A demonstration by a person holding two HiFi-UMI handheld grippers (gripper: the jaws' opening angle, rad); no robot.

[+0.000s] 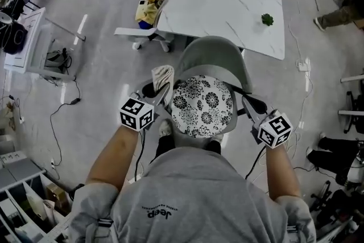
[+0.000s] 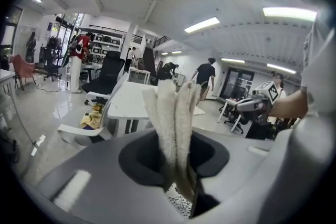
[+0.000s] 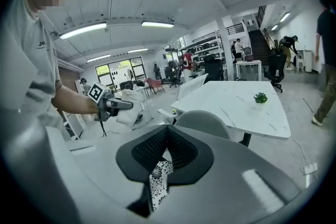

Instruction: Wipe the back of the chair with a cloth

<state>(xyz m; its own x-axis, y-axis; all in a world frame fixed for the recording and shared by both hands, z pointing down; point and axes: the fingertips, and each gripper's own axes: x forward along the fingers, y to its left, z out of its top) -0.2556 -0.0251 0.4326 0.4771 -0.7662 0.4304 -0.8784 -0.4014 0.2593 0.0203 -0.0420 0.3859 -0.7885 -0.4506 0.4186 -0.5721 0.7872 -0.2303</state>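
— Progress: wiping not begun, as far as we can judge. Cloth (image 2: 173, 123) stands upright out of the left claw (image 2: 176, 165), which is pinched on its lower end, the folds bunched together.

— Where does it sit against the chair?

— We place it just beside the left edge of the chair back (image 1: 213, 55), up near the patterned seat cushion (image 1: 202, 106). Whether the cloth is touching the grey shell, we cannot tell from the head view; it looks apart.

— Right side?

— Right claw (image 3: 167, 126) has its tips pressed together with nothing between them. It hovers off the right edge of the seat.

— What is left, then?

— All of it, we judge: bring the cloth onto the back and pass it over the surface. No streak or damp mark shows to suggest a pass already made.

— Counts?

— One cloth. One chair with one back in front of us. Two claws. One white tabletop (image 1: 227, 3) beyond the chair, with one small green plant (image 1: 267, 19) on it.
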